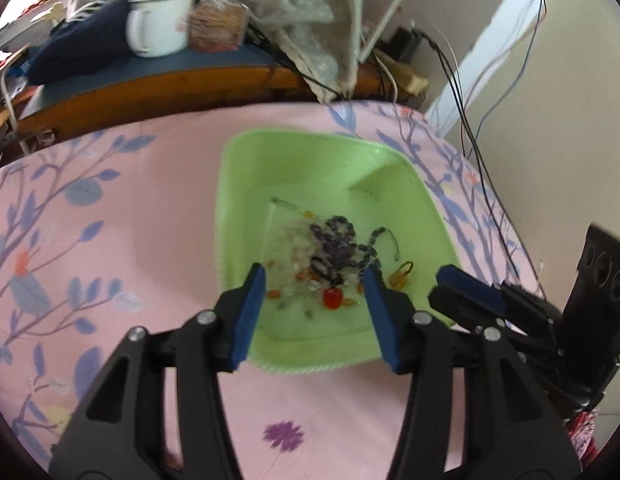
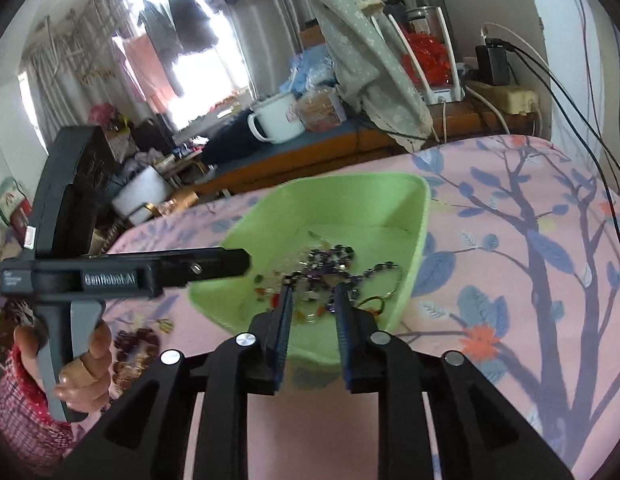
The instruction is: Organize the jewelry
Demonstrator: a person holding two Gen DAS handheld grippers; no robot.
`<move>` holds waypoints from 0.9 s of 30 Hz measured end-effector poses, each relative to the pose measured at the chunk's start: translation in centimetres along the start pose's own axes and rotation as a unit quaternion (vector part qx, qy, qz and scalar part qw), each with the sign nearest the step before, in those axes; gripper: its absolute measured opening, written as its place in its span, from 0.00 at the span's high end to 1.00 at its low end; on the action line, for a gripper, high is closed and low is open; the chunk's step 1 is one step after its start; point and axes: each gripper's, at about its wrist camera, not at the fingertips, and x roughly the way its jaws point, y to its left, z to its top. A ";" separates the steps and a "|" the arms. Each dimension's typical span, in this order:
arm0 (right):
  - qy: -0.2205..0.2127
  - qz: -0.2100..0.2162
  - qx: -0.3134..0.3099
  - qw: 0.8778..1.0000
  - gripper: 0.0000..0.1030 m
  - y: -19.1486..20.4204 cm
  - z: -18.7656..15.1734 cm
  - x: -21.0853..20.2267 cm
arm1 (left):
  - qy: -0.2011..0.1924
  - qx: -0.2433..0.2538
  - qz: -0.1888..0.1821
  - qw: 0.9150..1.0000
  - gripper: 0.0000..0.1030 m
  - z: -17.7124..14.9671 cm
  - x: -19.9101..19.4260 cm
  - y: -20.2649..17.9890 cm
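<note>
A light green tray (image 1: 238, 184) sits on a pink floral cloth and holds a tangle of jewelry: a dark purple bead strand (image 1: 337, 244), clear and orange beads, a red bead (image 1: 331, 298) and an orange ring (image 1: 401, 274). My left gripper (image 1: 315, 280) is open and empty, its blue pads above the tray's near part. My right gripper (image 2: 311, 300) is open with a narrower gap, empty, over the near rim of the tray (image 2: 423, 208); the purple strand (image 2: 329, 260) lies just beyond its tips. More beads (image 2: 138, 344) lie on the cloth left of the tray.
The right gripper's body (image 1: 489, 304) shows at the right of the left wrist view. A cluttered bench behind the table carries a white mug (image 1: 158, 24), dark cloth and a draped fabric. Cables (image 1: 469, 120) hang at the right by the wall.
</note>
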 end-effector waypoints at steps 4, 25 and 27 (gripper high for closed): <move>-0.018 0.031 -0.009 0.999 1.00 2.1 -1.0 -1.4 | -0.060 -0.018 -0.008 0.998 0.52 -1.8 -5.4 3.2; 0.131 0.087 -0.104 0.982 1.00 15.7 -2.5 11.8 | -0.103 -0.119 0.036 0.987 0.52 -15.9 -13.6 14.6; 0.146 0.083 -0.101 0.981 1.00 15.6 -2.3 13.4 | -0.105 -0.120 0.034 0.987 0.52 -16.5 -14.1 14.5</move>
